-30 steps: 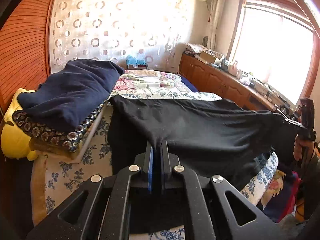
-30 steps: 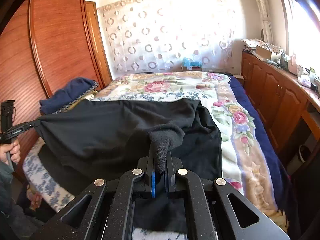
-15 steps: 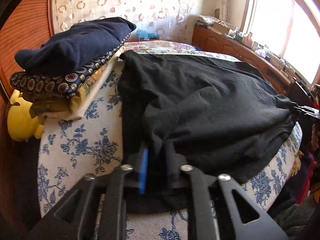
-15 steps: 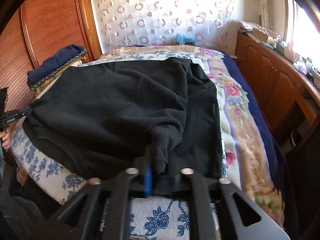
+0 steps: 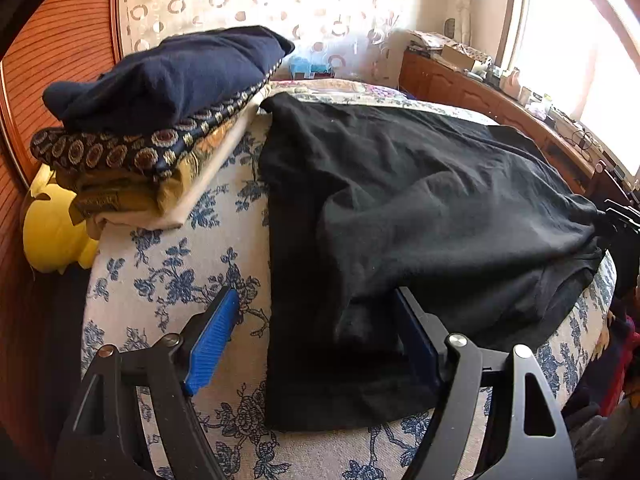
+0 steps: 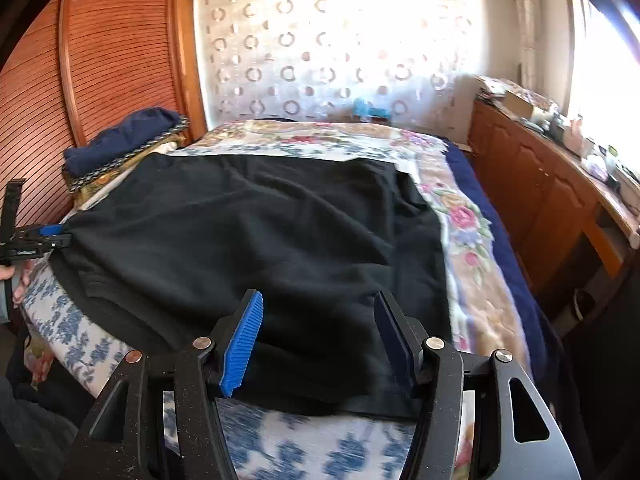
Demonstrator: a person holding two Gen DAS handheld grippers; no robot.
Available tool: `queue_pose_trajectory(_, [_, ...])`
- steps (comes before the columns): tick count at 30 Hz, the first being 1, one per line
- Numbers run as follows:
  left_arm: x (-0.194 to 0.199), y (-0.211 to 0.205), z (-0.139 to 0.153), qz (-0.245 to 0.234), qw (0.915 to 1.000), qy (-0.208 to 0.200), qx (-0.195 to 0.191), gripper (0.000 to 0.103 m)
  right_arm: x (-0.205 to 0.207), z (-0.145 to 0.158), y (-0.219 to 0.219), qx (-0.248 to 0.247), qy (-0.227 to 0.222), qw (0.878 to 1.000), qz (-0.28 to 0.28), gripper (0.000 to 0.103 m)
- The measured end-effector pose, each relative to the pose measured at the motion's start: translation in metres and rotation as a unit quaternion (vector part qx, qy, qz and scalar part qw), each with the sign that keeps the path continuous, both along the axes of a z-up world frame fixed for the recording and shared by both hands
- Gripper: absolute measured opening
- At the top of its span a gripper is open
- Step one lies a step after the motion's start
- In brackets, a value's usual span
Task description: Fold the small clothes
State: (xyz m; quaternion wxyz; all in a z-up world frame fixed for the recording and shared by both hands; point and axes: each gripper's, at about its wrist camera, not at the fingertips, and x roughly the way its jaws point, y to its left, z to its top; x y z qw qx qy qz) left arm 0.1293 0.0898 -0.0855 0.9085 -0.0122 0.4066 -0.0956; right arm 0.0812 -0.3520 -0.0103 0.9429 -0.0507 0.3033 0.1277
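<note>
My left hand-held gripper, black with ribbed blue rubber pads, stands wide and is opening; a bunched corner of the black knit garment lies between its fingers, touched by neither pad as far as I can see. The garment is soft, matte and lightly fuzzy, folded over on itself into a rough rectangle with shallow creases, spread flat on the bed ahead of both grippers. The bed's near cover is a white woven cloth printed with blue flowers; farther off it changes to a quilted cover with pink roses.

My right hand-held gripper, of the same make, is also parted and opening, its pads astride the garment's near edge without pressing it.

Ahead and left of my left gripper is a stack of folded textiles: a dark navy knit on top, a navy cloth with gold medallions under it, then mustard and cream layers. A yellow plush cushion sits below the stack. Ribbed reddish wood panelling stands behind. I can read no writing or labels.
</note>
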Motion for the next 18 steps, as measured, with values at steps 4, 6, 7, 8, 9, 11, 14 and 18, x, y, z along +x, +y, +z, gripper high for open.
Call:
queue_pose_trajectory(4, [0.001,0.000,-0.004,-0.001,1.0000,0.006,0.000,0.078,0.011,-0.012,0.023,-0.002,0.003,1.000,0.021,0.060])
queue_pose_trajectory(6, [0.001,0.000,-0.004,0.000,1.0000,0.006,0.000,0.079,0.016,-0.018,0.036,-0.002,0.005,0.999,0.034,0.060])
queue_pose_trajectory(7, [0.002,0.000,-0.004,0.000,1.0000,0.005,0.001,0.079,0.022,-0.023,0.042,-0.002,0.006,0.999,0.040,0.060])
queue_pose_trajectory(8, [0.002,-0.001,-0.004,0.001,1.0000,0.005,0.003,0.079,0.025,-0.026,0.048,-0.003,0.007,0.999,0.046,0.060])
queue_pose_trajectory(9, [0.002,-0.001,-0.004,0.001,1.0000,0.004,0.004,0.079,0.028,-0.029,0.055,-0.005,0.009,0.999,0.054,0.060])
queue_pose_trajectory(11, [0.002,-0.002,-0.005,0.000,1.0000,0.004,0.008,0.079,0.037,-0.035,0.067,-0.008,0.012,0.998,0.065,0.060])
queue_pose_trajectory(14, [0.002,-0.002,-0.005,0.001,1.0000,0.003,0.007,0.079,0.048,-0.043,0.087,-0.009,0.018,0.996,0.082,0.060])
queue_pose_trajectory(18, [0.001,-0.001,-0.005,0.001,1.0000,0.003,0.006,0.079,0.064,-0.046,0.106,-0.011,0.024,0.994,0.102,0.060])
